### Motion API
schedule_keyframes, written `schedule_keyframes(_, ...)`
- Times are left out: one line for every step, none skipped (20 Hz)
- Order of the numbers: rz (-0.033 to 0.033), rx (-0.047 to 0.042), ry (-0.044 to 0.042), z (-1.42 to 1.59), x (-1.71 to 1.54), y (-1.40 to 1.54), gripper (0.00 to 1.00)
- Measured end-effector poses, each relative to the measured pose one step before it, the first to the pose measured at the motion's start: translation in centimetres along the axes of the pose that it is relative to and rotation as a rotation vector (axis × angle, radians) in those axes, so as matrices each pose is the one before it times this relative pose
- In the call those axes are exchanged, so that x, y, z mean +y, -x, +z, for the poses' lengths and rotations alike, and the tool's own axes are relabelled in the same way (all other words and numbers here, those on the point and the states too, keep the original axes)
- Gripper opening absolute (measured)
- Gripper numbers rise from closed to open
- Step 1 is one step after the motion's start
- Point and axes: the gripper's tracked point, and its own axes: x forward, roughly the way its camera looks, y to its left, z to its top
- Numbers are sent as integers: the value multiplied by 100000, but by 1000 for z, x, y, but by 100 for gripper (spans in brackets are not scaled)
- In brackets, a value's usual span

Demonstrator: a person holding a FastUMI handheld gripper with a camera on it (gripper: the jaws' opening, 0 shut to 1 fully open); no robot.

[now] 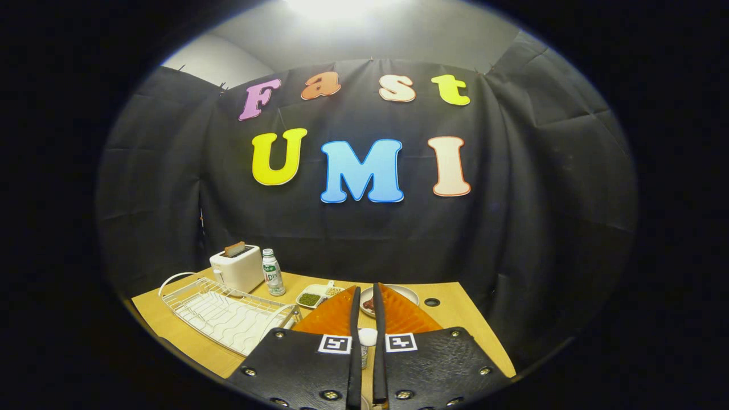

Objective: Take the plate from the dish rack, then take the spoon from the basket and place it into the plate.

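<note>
Gripper [365,296] — held high above the near edge of the wooden table [455,324], looking out toward the back wall. Its two fingers stand almost together, a narrow slit between them and nothing clamped; a small white-capped item [367,337] sits low in that slit, on the table beneath rather than in the grip.

Dish rack [225,313] — white wire, lying to the left of the fingers and slightly ahead, its long axis running from far left to near right. Its slots look bare from this angle; no plate can be made out standing in it.

Plate [407,293] — pale, round, flat on the table just beyond the right finger, which covers part of it. Something dark reddish rests on its left part, close to the fingertip; what it is cannot be told.

Basket and spoon — neither can be picked out with certainty.

Other items, far left to centre: a white toaster [237,267] with a brown slice standing in its slot, a small clear bottle [272,272] just right of it, and a white divided dish [318,296] holding green and pale grains, just ahead of the left finger.

Judgement: if the pale plate is the task's plate, it already lies off the rack, and the coming move depends on finding the spoon. The deciding relation is plain — rack to the left, plate straight ahead and a little right — so any reach for the plate goes forward and down, not sideways.
</note>
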Motion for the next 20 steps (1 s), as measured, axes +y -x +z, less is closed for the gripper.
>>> schedule_keyframes(-987,73,876,437,-71,497,7)
schedule_keyframes(-600,110,365,242,159,463,7)
schedule_keyframes(-142,283,248,226,244,420,7)
schedule_keyframes(-267,354,189,42,228,344,7)
schedule_keyframes(-305,1122,159,-38,180,381,7)
schedule_keyframes(-852,841,60,-152,62,404,7)
schedule_keyframes(-446,406,-41,-40,145,310,7)
schedule_keyframes(-140,874,-469,-247,339,294,7)
schedule_keyframes(-233,1233,-200,-403,290,315,7)
schedule_keyframes(-429,1274,325,-493,190,205,7)
schedule_keyframes(-428,1188,385,-401,137,213,7)
schedule_keyframes(-28,1151,259,-462,282,198,7)
schedule_keyframes(201,1274,110,-490,376,169,7)
schedule_keyframes(296,1744,41,-680,253,-72,7)
schedule_keyframes(351,1978,-186,-651,282,9,7)
schedule_keyframes(585,1316,-464,-339,288,-46,7)
schedule_keyframes(828,981,-471,-264,378,-83,7)
schedule_keyframes(834,1352,-150,-437,340,-102,7)
schedule_keyframes(656,1387,186,-478,321,-138,7)
schedule_keyframes(708,1472,37,-520,401,-130,7)
